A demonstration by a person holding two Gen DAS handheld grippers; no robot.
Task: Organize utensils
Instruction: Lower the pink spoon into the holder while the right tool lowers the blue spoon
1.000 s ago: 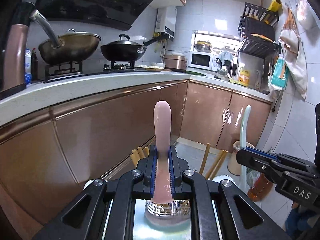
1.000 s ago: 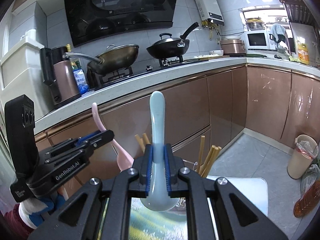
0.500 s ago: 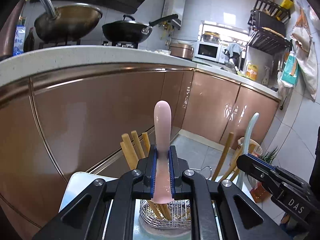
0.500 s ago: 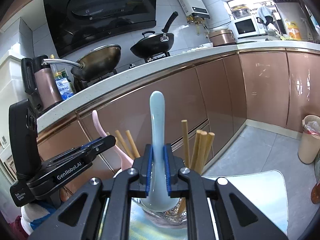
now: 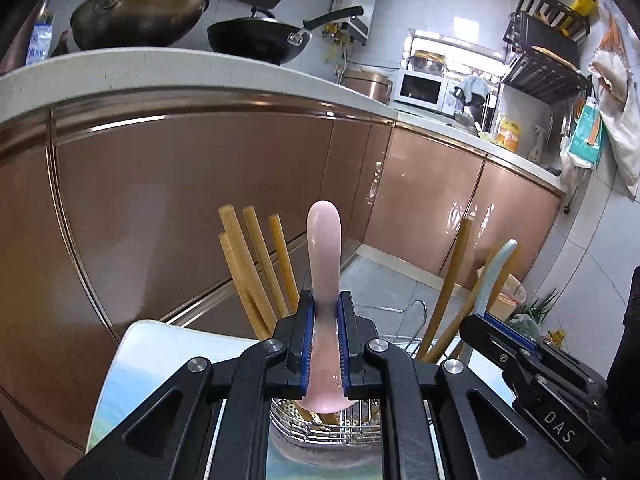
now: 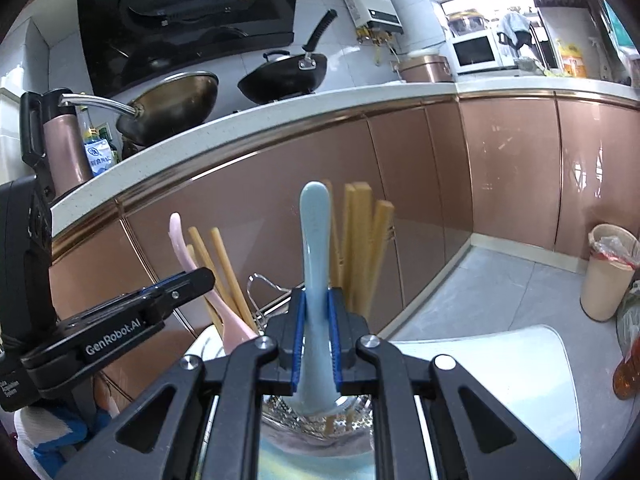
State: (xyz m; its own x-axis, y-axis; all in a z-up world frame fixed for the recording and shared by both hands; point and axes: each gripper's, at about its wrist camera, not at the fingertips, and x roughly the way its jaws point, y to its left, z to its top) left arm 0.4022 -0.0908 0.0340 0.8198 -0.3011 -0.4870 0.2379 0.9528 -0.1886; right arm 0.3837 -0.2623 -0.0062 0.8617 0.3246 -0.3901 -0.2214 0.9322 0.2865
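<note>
My left gripper (image 5: 324, 320) is shut on a pink spoon (image 5: 324, 248), handle up, its bowl just above a wire utensil holder (image 5: 340, 428). My right gripper (image 6: 316, 320) is shut on a light blue spoon (image 6: 316, 240), handle up, its bowl at the holder's rim (image 6: 320, 424). Several wooden chopsticks (image 5: 256, 264) stand in the holder; they also show in the right wrist view (image 6: 360, 248). The blue spoon (image 5: 494, 276) and right gripper (image 5: 520, 352) show at the right of the left view. The pink spoon (image 6: 188, 256) and left gripper (image 6: 120, 324) show at the left of the right view.
The holder stands on a small table with a printed top (image 6: 500, 380). Brown cabinet fronts (image 5: 180, 208) and a white counter (image 5: 200, 68) with a wok (image 5: 140, 12) and a black pan (image 5: 256, 40) lie behind. A bin (image 6: 608, 272) stands on the floor.
Both grippers have come down with their spoons toward the holder. The chopsticks and holder now fill more of both views, and the spoon bowls sit at the holder's mouth.
</note>
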